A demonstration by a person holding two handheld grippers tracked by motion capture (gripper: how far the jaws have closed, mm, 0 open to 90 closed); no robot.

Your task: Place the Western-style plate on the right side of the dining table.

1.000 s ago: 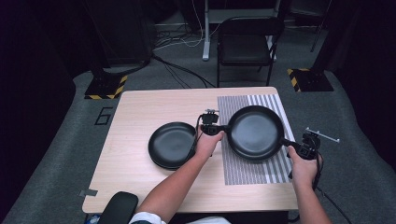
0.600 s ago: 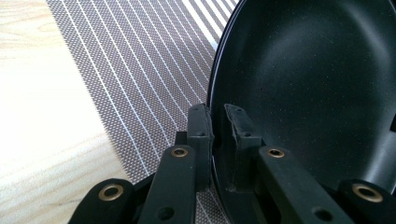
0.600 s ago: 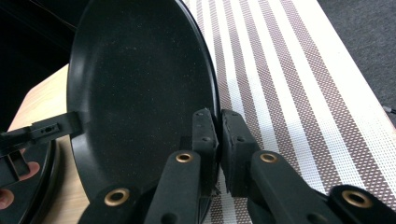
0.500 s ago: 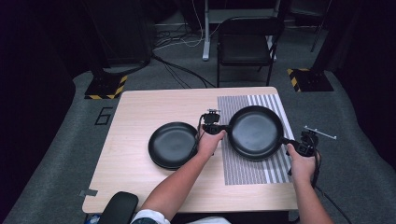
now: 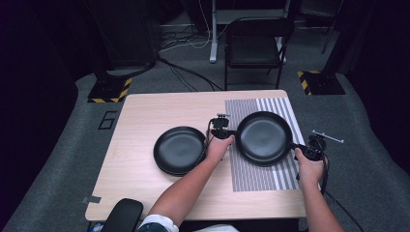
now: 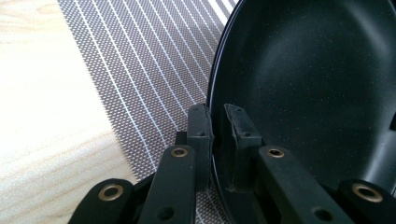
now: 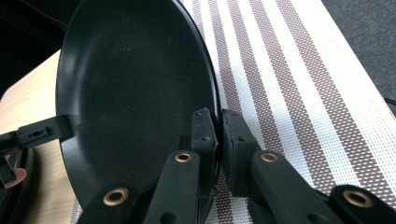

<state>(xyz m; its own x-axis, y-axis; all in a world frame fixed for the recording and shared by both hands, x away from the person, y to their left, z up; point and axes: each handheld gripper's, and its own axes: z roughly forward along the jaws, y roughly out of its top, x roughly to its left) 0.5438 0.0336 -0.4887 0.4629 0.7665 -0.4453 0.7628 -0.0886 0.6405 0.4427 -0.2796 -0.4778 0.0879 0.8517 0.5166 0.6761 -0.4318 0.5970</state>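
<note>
A large black round pan point(image 5: 263, 138) sits over the striped placemat point(image 5: 256, 179) on the right half of the wooden table point(image 5: 145, 116). My left gripper point(image 5: 227, 134) is shut on the pan's left rim, one jaw inside the pan point(image 6: 317, 84) and one outside, at the left gripper point(image 6: 218, 116). My right gripper point(image 5: 296, 146) is shut on the opposite, right rim of the pan point(image 7: 135, 79), its jaws pinching the edge at the right gripper point(image 7: 218, 121). Whether the pan rests on the mat or hangs just above it, I cannot tell.
A second black dish point(image 5: 179, 150) lies on the bare wood left of the pan, close to my left forearm. The placemat point(image 7: 289, 84) runs up to the table's right edge. A black chair point(image 5: 254, 48) stands beyond the far edge.
</note>
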